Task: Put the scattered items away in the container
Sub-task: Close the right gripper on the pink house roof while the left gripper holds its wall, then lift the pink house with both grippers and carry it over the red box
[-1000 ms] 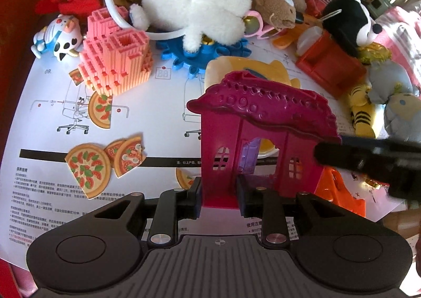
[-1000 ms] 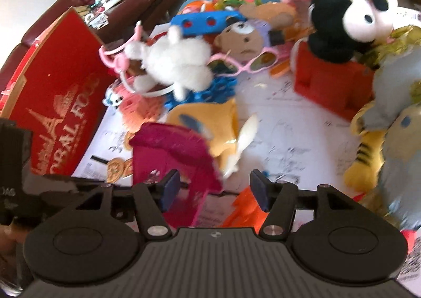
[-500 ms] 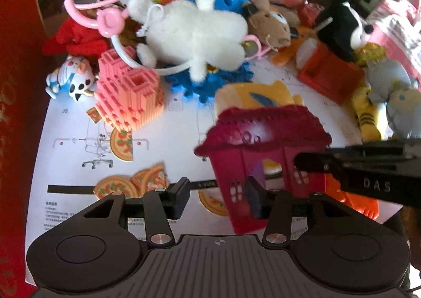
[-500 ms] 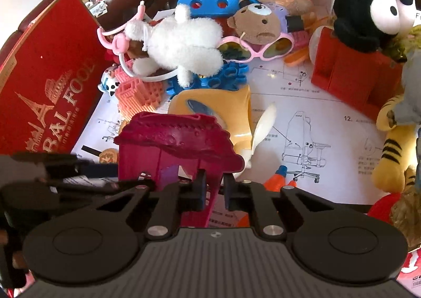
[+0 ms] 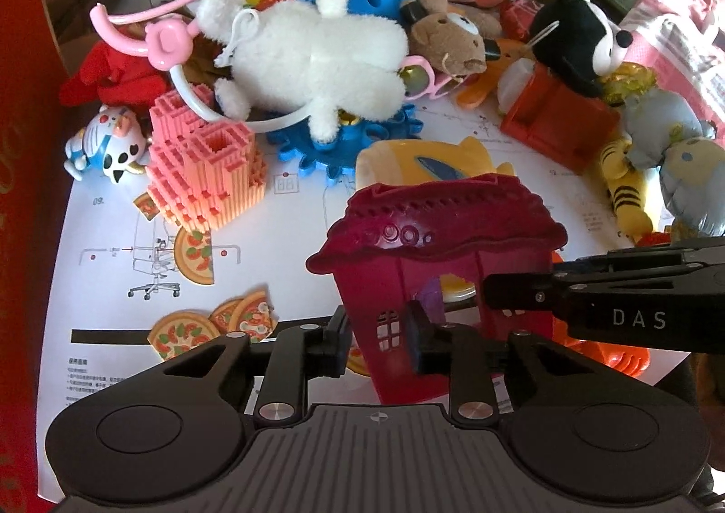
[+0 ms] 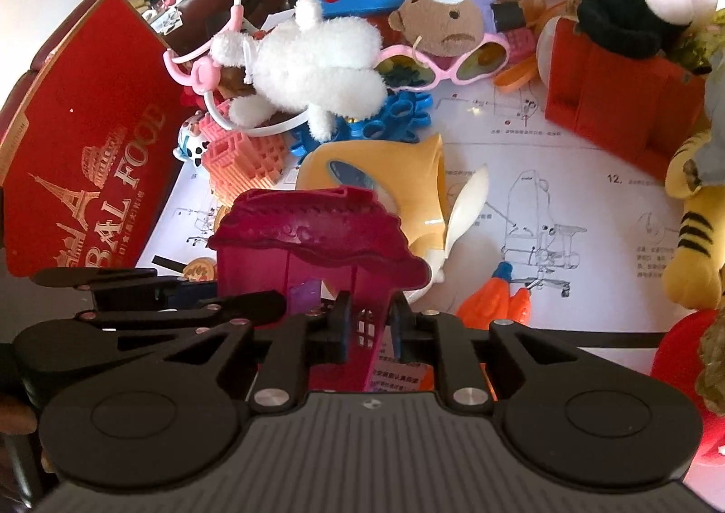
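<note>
From the left wrist camera, the left gripper (image 5: 377, 338) has its black fingers either side of the front wall of a toy house (image 5: 435, 273), a hard, glossy magenta plastic piece with a scalloped, ridged roof and small latticed windows. The jaws are closing on that wall, and the pads look to be touching it. The house stands tilted on the printed paper sheet (image 5: 294, 250), near its close edge. The right gripper (image 5: 521, 293) reaches in from the right side, matte black, at the house's far wall. Further up the sheet lies a fluffy white plush animal (image 5: 317, 64) and a ribbed pink block tower (image 5: 204, 164); flat pizza slice cutouts (image 5: 213, 325) lie towards the left edge.

Switching to the right wrist camera, the right gripper (image 6: 368, 327) is clamped on a thin windowed wall of the house (image 6: 317, 241), though its jaws are easing open slightly. Behind the house lies a smooth yellow plastic toy (image 6: 389, 177). A red cardboard box (image 6: 90, 168) with gold lettering stands along the sheet's left edge.
</note>
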The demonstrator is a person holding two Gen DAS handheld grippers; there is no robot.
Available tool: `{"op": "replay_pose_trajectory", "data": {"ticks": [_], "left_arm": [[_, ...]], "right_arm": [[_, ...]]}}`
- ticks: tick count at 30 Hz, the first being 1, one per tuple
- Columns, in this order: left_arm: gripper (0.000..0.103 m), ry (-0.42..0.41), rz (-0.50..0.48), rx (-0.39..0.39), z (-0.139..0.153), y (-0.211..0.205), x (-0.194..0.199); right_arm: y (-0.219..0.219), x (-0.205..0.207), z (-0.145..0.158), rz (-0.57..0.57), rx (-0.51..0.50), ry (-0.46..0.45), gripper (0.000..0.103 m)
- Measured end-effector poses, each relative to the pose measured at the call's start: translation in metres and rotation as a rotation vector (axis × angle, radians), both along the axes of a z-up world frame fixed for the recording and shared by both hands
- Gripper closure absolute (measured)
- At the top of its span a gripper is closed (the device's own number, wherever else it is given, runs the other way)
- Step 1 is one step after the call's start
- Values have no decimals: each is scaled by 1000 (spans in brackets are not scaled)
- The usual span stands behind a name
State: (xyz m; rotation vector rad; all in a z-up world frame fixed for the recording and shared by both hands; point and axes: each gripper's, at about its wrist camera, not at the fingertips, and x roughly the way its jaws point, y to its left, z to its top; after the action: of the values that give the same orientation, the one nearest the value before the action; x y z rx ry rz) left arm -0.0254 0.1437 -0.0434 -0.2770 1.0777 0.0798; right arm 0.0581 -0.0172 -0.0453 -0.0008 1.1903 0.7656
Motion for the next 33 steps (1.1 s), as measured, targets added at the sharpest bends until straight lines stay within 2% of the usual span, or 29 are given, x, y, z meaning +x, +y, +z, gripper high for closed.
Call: {"op": "replay_pose_trajectory", "data": {"ticks": [1,5,7,9,10,12,13,14,15,17,20,21,24,25,31,33], "left_arm": [[61,-1,-2,6,0,0,0],[42,-17,-6,46,0,0,-3],[28,-27,-10,82,-1,0,-5],[25,-39,-15,99,-2,1,-8],[29,-45,-18,92,-3,2,-9],[51,-48,-24,73,-4,4,-10],[68,-47,-28,41,-4,6,-10],[77,-50,-33,11,-3,7,-9],[79,-52,-34,2,-2,5,-8],[80,-61,-49,32,-1,1,-8],[80,-60,-59,28,-1,0,-9],[74,-61,-59,22,-2,2,-9],[47,-56,-44,35,-3,3,-10],[44,-54,-41,45,-3,3,-11],[44,-33,-42,36,-3,5,-13],[60,-24,-38,23,-4,7,-14]], "right_arm": [[0,1,-1,-1,2,10,82],[0,1,-2,-7,3,21,81],[-1,3,-3,-14,9,31,81],[-2,4,-3,-25,20,34,81],[-3,4,-3,-31,19,29,81],[-1,4,-4,-31,15,26,81],[0,3,-4,-27,12,22,82],[1,3,-3,-21,12,16,83],[2,2,-3,-14,12,9,85],[5,0,0,-7,4,-12,84],[4,2,-1,-14,1,-7,83],[3,3,-2,-19,6,1,83],[1,5,-4,-37,16,20,82],[1,5,-4,-41,18,26,81],[2,5,-5,-52,15,30,78],[2,5,-5,-53,16,30,78]]}}
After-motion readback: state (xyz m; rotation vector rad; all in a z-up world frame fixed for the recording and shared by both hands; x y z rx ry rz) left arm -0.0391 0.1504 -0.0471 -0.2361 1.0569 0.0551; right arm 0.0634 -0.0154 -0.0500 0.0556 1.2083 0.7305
